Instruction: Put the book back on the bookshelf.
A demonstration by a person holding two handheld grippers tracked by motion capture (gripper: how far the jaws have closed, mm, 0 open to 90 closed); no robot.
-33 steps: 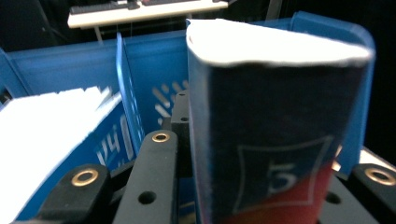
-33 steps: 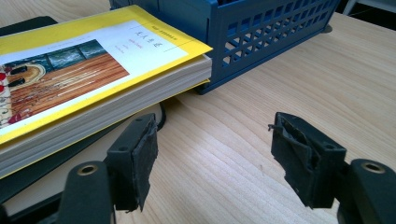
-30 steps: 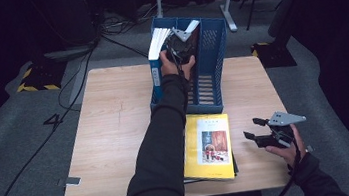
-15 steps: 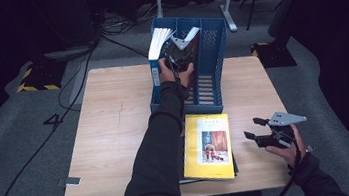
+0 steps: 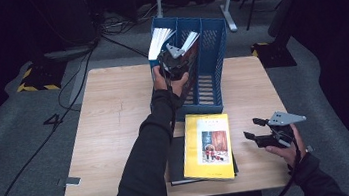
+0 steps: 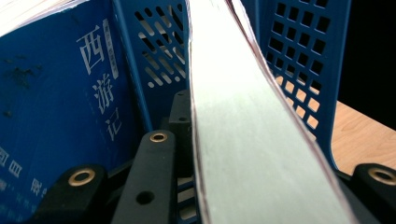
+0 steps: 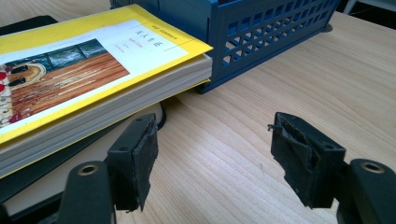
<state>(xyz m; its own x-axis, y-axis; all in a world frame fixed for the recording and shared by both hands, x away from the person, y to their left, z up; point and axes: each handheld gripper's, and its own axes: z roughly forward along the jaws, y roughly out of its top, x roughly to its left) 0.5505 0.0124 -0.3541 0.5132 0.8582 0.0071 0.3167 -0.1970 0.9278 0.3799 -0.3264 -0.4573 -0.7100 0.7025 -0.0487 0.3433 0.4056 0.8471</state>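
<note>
**Book half-way into the rack: where it could snag or slip**

The left gripper (image 5: 177,60) is clamped on a book (image 6: 243,121) by its page edge, holding it tilted over the blue file rack (image 5: 215,73) at the far side of the table (image 5: 109,116), its lower end in a middle slot. A blue-covered book (image 6: 56,102) already stands in the slot to its left. Tilted as it is, the held book could catch a corner on a divider and jam, or lean on its neighbour. The grip takes only a narrow strip of the book, so I judge that a snag could twist it out of the jaws. Letting go before the lower edge is seated would drop it askew.

The right gripper (image 7: 215,154) rests near the right edge with jaws spread and empty, just right of the yellow book (image 5: 207,147) lying on a dark book (image 5: 176,166).
</note>
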